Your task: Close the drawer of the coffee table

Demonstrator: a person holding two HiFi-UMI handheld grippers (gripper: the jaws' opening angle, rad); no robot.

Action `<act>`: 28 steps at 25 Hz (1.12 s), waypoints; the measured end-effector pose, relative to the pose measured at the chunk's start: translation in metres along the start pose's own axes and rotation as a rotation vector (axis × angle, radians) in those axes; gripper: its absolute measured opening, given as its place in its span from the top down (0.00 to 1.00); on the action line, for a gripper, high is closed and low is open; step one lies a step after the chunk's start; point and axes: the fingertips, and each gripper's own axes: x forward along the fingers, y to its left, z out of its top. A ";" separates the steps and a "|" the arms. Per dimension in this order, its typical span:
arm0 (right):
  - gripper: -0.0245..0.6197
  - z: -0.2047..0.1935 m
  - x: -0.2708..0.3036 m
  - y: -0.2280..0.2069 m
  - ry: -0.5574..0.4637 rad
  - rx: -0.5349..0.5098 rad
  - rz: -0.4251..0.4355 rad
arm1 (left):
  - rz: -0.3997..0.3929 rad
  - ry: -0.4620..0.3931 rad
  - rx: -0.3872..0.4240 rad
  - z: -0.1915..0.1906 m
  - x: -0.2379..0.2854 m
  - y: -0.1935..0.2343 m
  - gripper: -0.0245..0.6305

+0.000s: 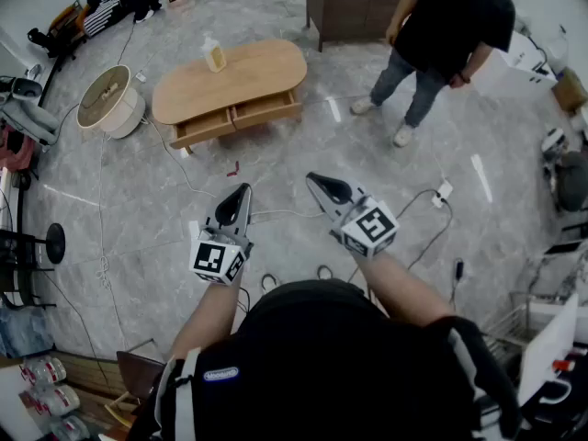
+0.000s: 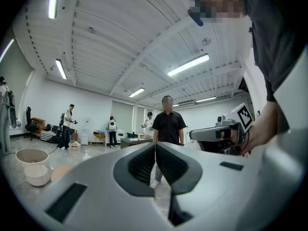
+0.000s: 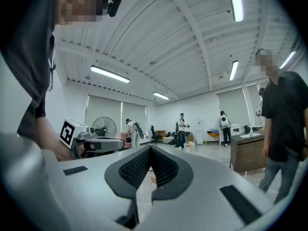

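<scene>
Wooden coffee table, 2 drawers small and distant, interiors indistinct.

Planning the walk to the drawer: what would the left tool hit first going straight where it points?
Probably the standing person in black, centred beyond the left tool; nothing nearer shows in line, though depth is unclear.

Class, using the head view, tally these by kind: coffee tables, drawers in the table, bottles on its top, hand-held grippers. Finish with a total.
Coffee table: 1
Drawers: 2
Bottle: 1
Hand-held grippers: 2
Total: 6
</scene>
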 end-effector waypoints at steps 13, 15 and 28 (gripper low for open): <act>0.95 0.003 -0.006 0.002 -0.032 0.003 0.004 | -0.001 -0.017 0.001 0.005 0.003 -0.003 0.95; 0.95 0.003 -0.007 0.002 -0.033 -0.002 0.001 | 0.001 -0.021 -0.006 0.005 0.001 -0.004 0.95; 0.88 -0.002 -0.004 0.001 -0.031 0.036 0.031 | 0.005 -0.038 -0.023 0.005 0.005 -0.007 0.80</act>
